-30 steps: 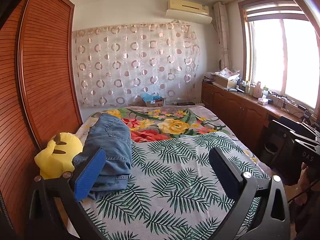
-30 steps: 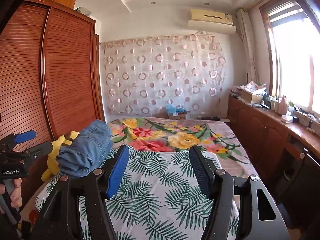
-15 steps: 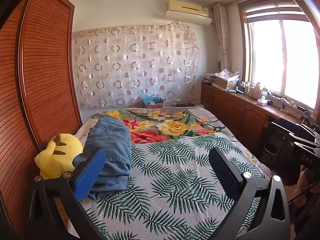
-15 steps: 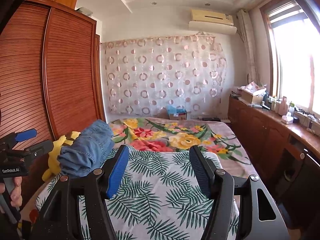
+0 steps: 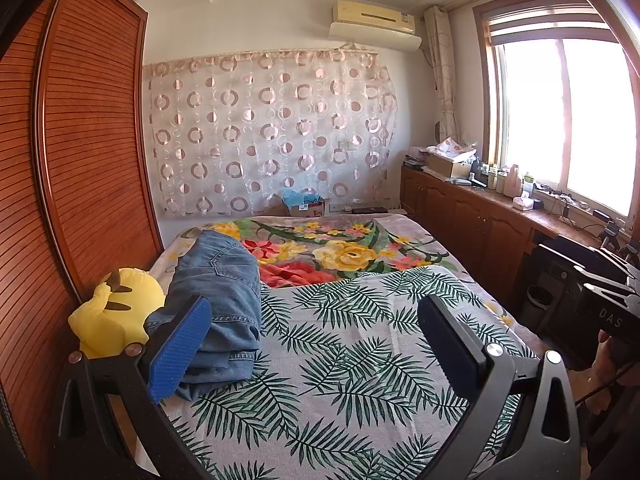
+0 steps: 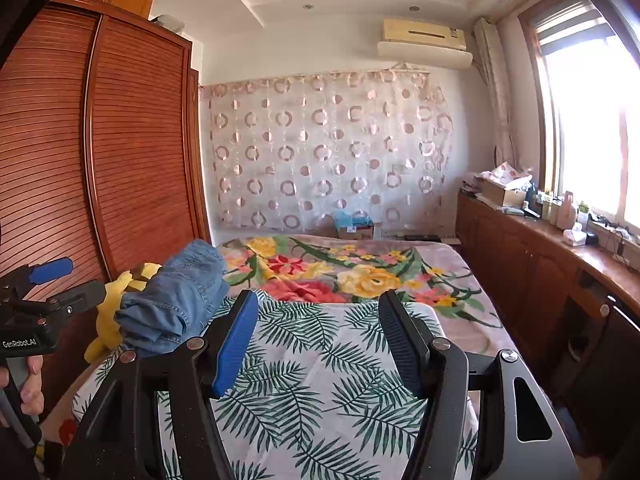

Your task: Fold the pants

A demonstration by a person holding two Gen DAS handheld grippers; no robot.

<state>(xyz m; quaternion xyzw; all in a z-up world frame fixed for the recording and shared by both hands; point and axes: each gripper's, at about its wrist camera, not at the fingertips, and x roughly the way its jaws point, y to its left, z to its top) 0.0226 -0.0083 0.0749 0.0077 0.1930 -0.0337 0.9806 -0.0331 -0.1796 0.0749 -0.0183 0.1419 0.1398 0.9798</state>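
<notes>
Folded blue jeans (image 5: 218, 300) lie in a stack on the left side of the bed (image 5: 352, 360), beside a yellow plush toy. In the left wrist view my left gripper (image 5: 312, 316) hovers above the palm-leaf sheet, open, with nothing between its pads; its blue left pad overlaps the jeans' near edge in the picture. My right gripper (image 6: 318, 312) is open too, held over the sheet to the right of the jeans (image 6: 176, 304). The left gripper (image 6: 52, 280) also shows at the left edge of the right wrist view, held by a hand.
A yellow plush toy (image 5: 116, 312) sits between the jeans and the wooden wardrobe (image 5: 60, 184) on the left. A floral blanket (image 5: 332, 252) covers the bed's far half. Wooden cabinets (image 5: 472, 220) with clutter run along the right wall under the window.
</notes>
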